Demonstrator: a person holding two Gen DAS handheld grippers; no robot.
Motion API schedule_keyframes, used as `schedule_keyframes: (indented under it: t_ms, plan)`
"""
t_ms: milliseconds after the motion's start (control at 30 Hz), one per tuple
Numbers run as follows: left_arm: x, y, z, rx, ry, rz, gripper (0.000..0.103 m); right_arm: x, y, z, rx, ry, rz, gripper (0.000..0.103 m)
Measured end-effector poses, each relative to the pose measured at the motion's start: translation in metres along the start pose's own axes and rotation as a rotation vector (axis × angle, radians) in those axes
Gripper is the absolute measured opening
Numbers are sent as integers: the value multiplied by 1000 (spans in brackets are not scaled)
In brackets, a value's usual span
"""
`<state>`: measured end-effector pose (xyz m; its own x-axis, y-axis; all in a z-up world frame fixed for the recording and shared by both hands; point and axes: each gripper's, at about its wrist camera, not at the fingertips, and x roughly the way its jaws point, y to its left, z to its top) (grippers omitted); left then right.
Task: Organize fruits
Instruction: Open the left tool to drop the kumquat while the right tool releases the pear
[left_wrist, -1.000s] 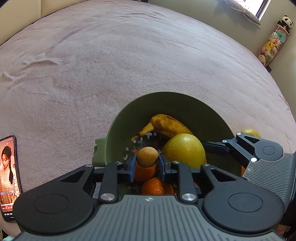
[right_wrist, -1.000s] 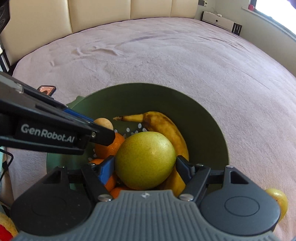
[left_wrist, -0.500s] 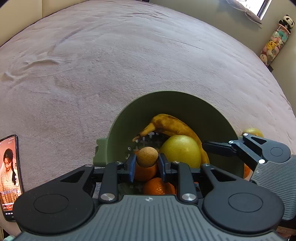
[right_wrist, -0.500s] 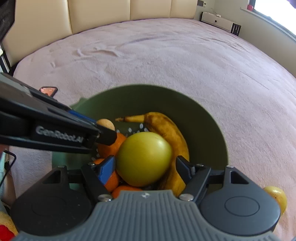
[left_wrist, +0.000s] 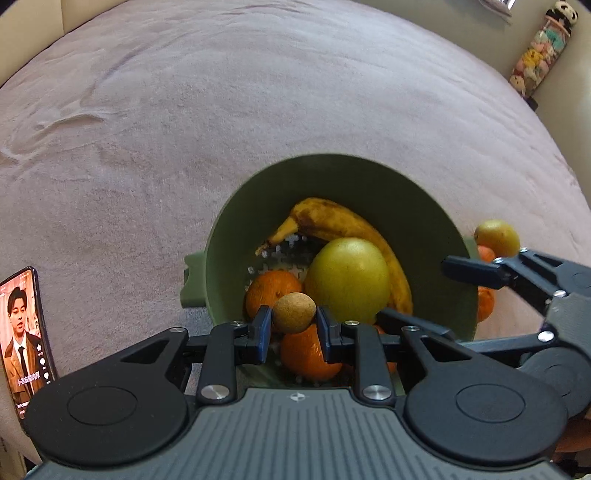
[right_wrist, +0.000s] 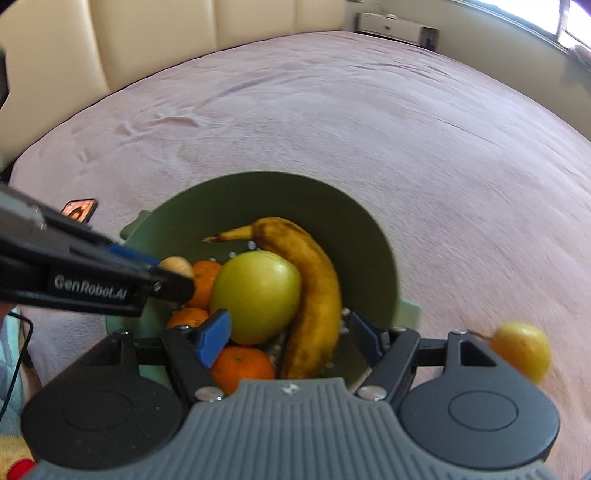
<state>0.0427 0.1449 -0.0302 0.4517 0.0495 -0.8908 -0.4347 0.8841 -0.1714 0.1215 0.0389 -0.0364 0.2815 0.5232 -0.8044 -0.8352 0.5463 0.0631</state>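
A green bowl (left_wrist: 369, 184) (right_wrist: 280, 199) sits on a pink bedspread and holds a spotted banana (left_wrist: 332, 221) (right_wrist: 314, 280), a large yellow-green round fruit (left_wrist: 347, 278) (right_wrist: 255, 295) and several oranges (left_wrist: 271, 288) (right_wrist: 242, 365). My left gripper (left_wrist: 293, 314) (right_wrist: 173, 280) hovers over the bowl's near left side, shut on a small tan round fruit (left_wrist: 294, 313). My right gripper (right_wrist: 288, 325) stands open at the bowl's near rim, its fingers apart from the yellow-green fruit. One of the right gripper's fingers (left_wrist: 476, 273) shows in the left wrist view.
A yellow fruit (left_wrist: 496, 238) (right_wrist: 521, 350) and an orange (left_wrist: 485, 302) lie on the bedspread right of the bowl. A lit phone (left_wrist: 24, 339) (right_wrist: 79, 208) lies to the left. Padded headboard (right_wrist: 147, 37) behind; hanging plush toys (left_wrist: 543, 48) at the far right.
My right gripper has drawn back and up from the yellow-green fruit, which now rests in the bowl against the banana. The left gripper keeps its hold in place.
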Motion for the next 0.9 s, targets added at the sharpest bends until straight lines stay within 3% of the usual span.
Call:
schedule_keyframes:
  t_ms: [333, 633, 900]
  plan:
    - [6, -11, -6, 81, 33, 76, 31, -9, 8, -10, -30, -19, -16, 69]
    - [5, -14, -5, 90, 35, 88, 37, -15, 10, -12, -42, -37, -31, 69]
    - [-7, -23, -6, 112, -4, 102, 52, -26, 11, -14, -47, -55, -56, 71]
